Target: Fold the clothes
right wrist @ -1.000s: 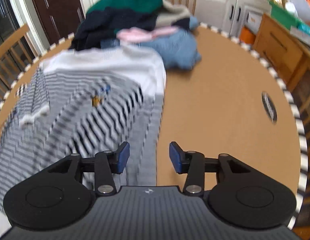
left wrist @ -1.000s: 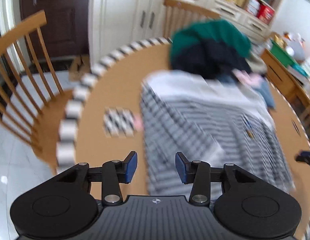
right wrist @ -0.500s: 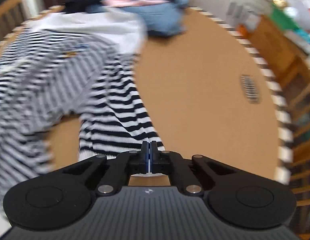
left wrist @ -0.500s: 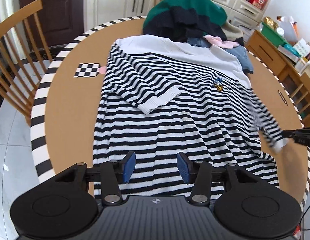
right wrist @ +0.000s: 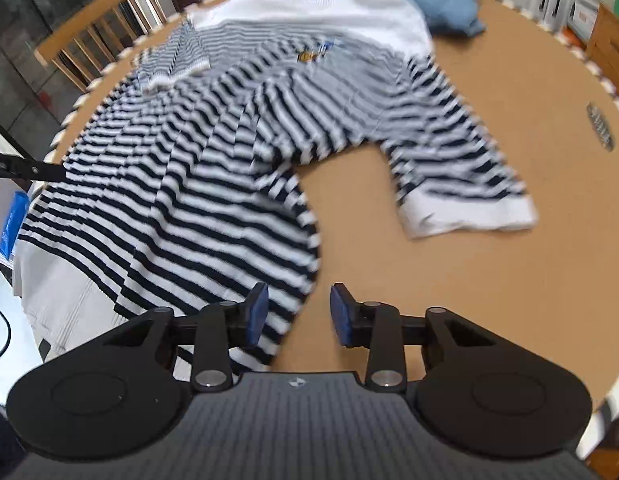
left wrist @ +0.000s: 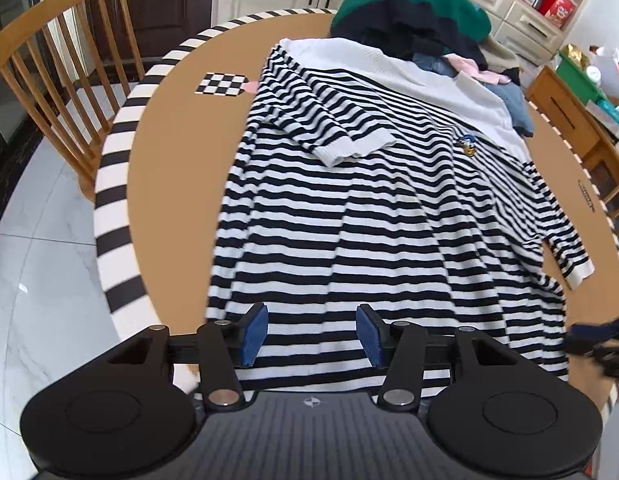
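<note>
A black-and-white striped sweater (left wrist: 369, 220) lies spread face up on the round brown table (left wrist: 169, 160). One sleeve (left wrist: 321, 128) is folded across its chest. The other sleeve (right wrist: 449, 160) lies out on the bare table, cuff free. My left gripper (left wrist: 311, 328) hovers open over the hem, with striped cloth beneath the gap and not pinched. My right gripper (right wrist: 298, 312) is over the hem's right corner of the sweater (right wrist: 197, 184). Its jaws are opening and nothing is pressed between them. It shows blurred in the left wrist view at the right edge (left wrist: 597, 340).
A pile of other clothes (left wrist: 413, 20), green, dark, pink and blue, sits at the table's far side. A checkered marker (left wrist: 221, 84) lies left of the sweater. Wooden chairs (left wrist: 57, 64) stand round the table, with cabinets (left wrist: 569, 112) at the right.
Half a second ago the right gripper was shut at the sleeve cuff. It has since let go and swung left to the hem corner. The left gripper came down to the hem.
</note>
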`<act>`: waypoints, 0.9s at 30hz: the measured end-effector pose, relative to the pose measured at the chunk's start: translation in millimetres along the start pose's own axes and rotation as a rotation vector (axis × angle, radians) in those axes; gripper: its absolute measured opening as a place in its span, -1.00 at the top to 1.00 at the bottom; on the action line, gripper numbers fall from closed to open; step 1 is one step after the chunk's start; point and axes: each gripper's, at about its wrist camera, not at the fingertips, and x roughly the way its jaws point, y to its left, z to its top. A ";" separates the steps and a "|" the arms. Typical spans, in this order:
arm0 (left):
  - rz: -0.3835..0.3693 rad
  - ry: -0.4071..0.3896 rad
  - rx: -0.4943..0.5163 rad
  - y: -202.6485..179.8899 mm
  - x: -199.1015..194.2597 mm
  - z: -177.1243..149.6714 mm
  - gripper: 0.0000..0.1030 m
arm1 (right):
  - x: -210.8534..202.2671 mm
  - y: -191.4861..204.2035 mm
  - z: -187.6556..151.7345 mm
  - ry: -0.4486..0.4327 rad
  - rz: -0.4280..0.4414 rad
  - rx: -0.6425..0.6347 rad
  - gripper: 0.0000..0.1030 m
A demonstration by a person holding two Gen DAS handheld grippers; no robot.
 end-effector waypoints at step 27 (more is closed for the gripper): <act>-0.134 0.026 0.128 -83.3 31.7 0.1 -0.10 | 4.7 -119.0 42.6 -0.151 -0.246 0.136 0.85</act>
